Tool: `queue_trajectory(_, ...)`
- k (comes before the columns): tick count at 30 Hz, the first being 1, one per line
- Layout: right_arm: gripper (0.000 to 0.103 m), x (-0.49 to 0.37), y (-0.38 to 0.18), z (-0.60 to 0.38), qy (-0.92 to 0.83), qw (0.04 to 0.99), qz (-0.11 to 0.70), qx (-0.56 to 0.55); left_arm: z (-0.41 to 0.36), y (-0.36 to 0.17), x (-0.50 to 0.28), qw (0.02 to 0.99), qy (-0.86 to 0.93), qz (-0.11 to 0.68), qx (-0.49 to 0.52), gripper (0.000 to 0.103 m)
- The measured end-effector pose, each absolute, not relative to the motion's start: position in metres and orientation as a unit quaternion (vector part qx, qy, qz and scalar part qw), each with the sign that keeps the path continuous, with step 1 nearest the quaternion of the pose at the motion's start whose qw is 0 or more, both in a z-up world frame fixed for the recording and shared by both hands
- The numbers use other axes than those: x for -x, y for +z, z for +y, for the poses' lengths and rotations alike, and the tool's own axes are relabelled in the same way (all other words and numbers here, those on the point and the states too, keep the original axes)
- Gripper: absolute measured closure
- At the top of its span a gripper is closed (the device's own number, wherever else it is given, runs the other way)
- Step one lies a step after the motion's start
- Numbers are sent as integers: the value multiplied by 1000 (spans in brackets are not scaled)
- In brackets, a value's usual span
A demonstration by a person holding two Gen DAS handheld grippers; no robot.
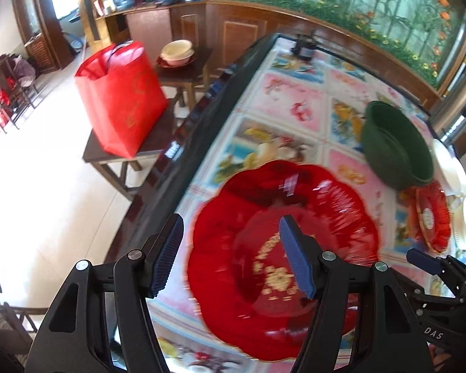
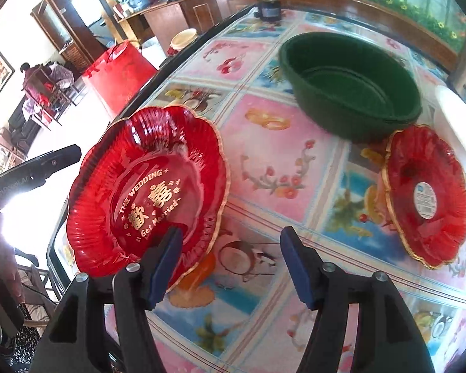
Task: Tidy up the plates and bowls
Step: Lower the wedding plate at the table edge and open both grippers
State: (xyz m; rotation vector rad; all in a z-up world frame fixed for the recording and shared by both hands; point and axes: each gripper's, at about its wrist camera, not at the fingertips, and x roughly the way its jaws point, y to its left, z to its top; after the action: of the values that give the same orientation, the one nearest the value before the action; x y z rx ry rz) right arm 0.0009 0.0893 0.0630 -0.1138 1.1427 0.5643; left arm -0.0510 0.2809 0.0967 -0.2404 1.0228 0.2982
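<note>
Both tongs, left (image 1: 231, 255) and right (image 2: 230, 262), stand apart and empty above the large red plate (image 2: 146, 192) at lower left on the table (image 2: 264, 161). That plate looks just set down; next likely comes grasping the smaller red plate (image 2: 426, 195) at right, to stack.

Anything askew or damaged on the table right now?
No damage visible. The smaller red plate beside the green bowls still carries a white sticker inside. The big red plate sits near the table edge.

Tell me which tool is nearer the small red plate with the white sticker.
Right. The right tool hangs just left of the small red plate; the left tool hangs over the big red plate, farther away.
</note>
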Motion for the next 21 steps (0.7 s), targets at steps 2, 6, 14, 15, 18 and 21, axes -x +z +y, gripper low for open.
queue_trajectory(2, 35, -2, 67, 81, 260, 805, 531, 46, 268, 101, 43, 858, 130, 484, 111, 38)
queue_trajectory(6, 33, -6, 75, 61, 246, 813, 527, 30, 246, 108, 31, 864, 107, 480, 110, 38)
queue_trajectory(14, 33, -12, 81, 28, 223, 820, 527, 13, 204, 113, 12, 869, 73, 481, 95, 38)
queue_trajectory(15, 33, -13, 81, 23, 219, 821, 527, 10, 198, 114, 9, 869, 69, 482, 92, 38)
queue_trajectory(18, 31, -15, 82, 10, 211, 823, 527, 2, 183, 114, 3, 869, 58, 485, 86, 38)
queue_trajectory(21, 30, -17, 83, -3, 203, 825, 527, -5, 168, 115, -2, 870, 45, 485, 81, 38)
